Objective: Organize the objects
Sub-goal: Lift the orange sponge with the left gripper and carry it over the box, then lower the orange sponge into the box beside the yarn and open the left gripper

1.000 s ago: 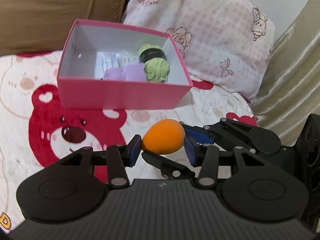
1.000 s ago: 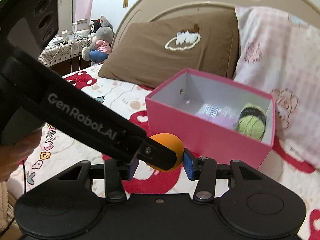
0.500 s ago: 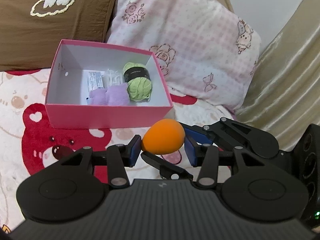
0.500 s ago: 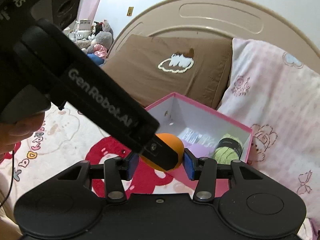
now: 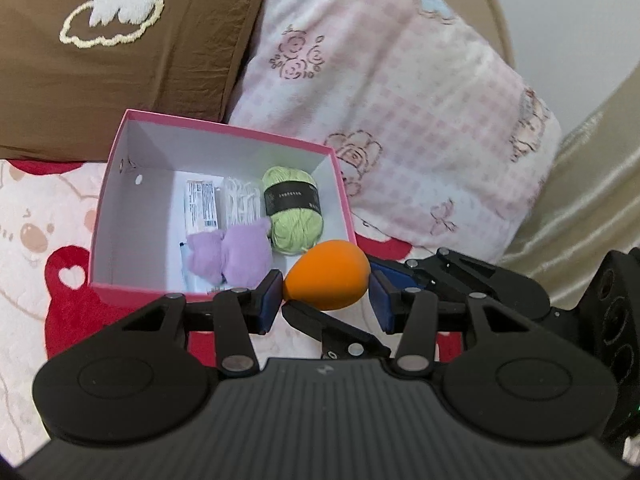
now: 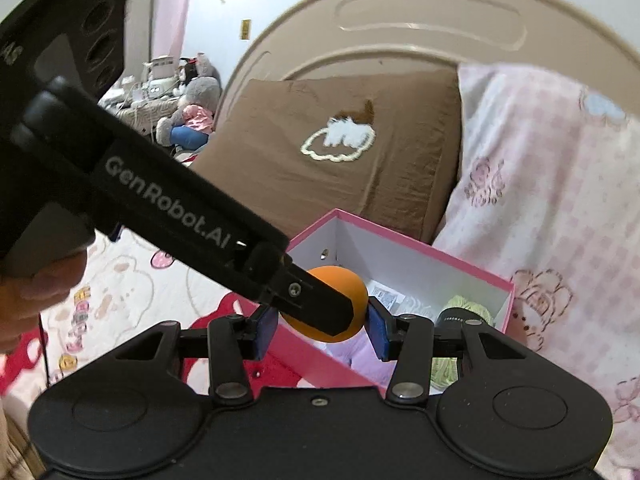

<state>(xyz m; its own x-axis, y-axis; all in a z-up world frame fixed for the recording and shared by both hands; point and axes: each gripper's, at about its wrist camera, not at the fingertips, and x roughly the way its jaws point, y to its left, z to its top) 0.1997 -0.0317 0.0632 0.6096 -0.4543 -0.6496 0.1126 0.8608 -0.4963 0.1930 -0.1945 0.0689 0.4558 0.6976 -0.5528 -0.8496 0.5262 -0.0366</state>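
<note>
An orange egg-shaped sponge (image 5: 326, 276) hangs in the air over the near right corner of an open pink box (image 5: 120, 184). My left gripper (image 5: 326, 298) is shut on its sides with the blue pads. My right gripper (image 6: 322, 328) grips the same sponge (image 6: 354, 294) crosswise. In the left wrist view its fingers (image 5: 396, 274) reach in from the right. One finger of the left gripper (image 6: 316, 306) crosses the sponge in the right wrist view. The box (image 6: 400, 246) holds a green yarn ball (image 5: 292, 208), a purple plush (image 5: 232, 256) and white packets (image 5: 202, 204).
The box stands on a bear-print blanket (image 5: 36, 240). A brown pillow (image 5: 120, 60) and a pink checked pillow (image 5: 400, 120) lean behind it against a beige headboard (image 6: 400, 20). A person's hand (image 6: 32, 300) holds the left gripper. Shiny beige fabric (image 5: 580, 200) lies to the right.
Both grippers have risen and moved toward the box together, carrying the orange sponge. The box now sits lower in both views and more of its inside shows.
</note>
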